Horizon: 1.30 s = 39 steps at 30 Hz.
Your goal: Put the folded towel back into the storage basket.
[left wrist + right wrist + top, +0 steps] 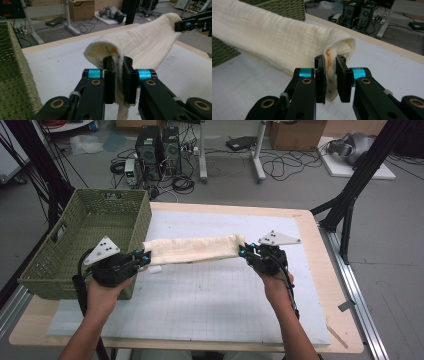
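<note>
Nearest to where the person stands, the left claw (145, 258) is pinched nearly closed on one end of a cream-coloured, loosely rolled cotton cloth (192, 249); in the left gripper view its two black jaws squeeze a thin fold of the fabric between them, with a short tail of cloth hanging below. The right claw (243, 251) is clamped just as narrowly on the other end (an orange stitched seam runs up between its jaws in the right gripper view). Each claw is held in one of the person's hands, forearms coming in from the near edge.

Between the two claws the cloth hangs stretched in the air above the worktop (310, 285), clear of the pale gridded mat (210, 300) that covers it. Its long axis runs almost level from left to right across the worktop, sagging slightly in the middle, the right end a touch higher than the left.

Just beyond the left claw, at the worktop's left edge, sits a green woven rectangular basket (87, 247); the cloth's left end is just beside its right wall.
</note>
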Tool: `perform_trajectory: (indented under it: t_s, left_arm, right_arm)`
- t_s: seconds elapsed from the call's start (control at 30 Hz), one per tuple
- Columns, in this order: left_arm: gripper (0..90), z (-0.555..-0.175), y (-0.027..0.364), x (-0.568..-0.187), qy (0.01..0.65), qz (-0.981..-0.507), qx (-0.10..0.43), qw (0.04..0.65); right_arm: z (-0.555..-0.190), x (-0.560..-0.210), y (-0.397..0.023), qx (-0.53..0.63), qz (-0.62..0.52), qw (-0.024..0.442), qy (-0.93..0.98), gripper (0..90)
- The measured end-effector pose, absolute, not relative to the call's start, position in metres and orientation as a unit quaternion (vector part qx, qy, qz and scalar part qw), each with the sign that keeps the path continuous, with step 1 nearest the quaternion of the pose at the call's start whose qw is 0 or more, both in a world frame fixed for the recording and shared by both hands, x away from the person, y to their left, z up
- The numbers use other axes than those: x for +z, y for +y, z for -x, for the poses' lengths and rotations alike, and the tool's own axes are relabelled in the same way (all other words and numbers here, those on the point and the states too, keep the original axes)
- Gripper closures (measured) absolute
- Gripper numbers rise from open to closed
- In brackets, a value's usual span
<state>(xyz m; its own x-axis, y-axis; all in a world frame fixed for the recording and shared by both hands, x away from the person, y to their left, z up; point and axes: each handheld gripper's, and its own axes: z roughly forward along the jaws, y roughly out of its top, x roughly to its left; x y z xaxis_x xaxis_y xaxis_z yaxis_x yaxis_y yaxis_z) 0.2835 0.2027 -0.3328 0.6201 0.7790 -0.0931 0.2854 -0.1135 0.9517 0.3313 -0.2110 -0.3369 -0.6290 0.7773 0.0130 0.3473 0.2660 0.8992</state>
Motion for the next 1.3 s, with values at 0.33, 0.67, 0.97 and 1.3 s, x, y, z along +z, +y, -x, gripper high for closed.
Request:
perform_trajectory:
  t_s: [0.33,0.67,0.97,1.3]
  left_arm:
    - [82.2,-0.279,0.229,-0.313,0.382,-0.698,0.251,0.551]
    - [82.2,-0.27,0.268,-0.308,0.403,-0.681,0.272,0.547]
    - [82.2,-0.256,0.304,-0.304,0.423,-0.667,0.295,0.538]
    - [82.2,-0.245,0.338,-0.308,0.446,-0.653,0.31,0.528]
  right_arm:
    - [-0.36,-0.313,-0.18,0.498,-0.349,0.218,0.763,80.3]
    - [-0.384,-0.298,-0.131,0.494,-0.314,0.215,0.782,80.3]
    - [-0.398,-0.289,-0.084,0.493,-0.285,0.21,0.795,80.3]
    - [-0.408,-0.29,-0.038,0.492,-0.26,0.199,0.807,80.3]
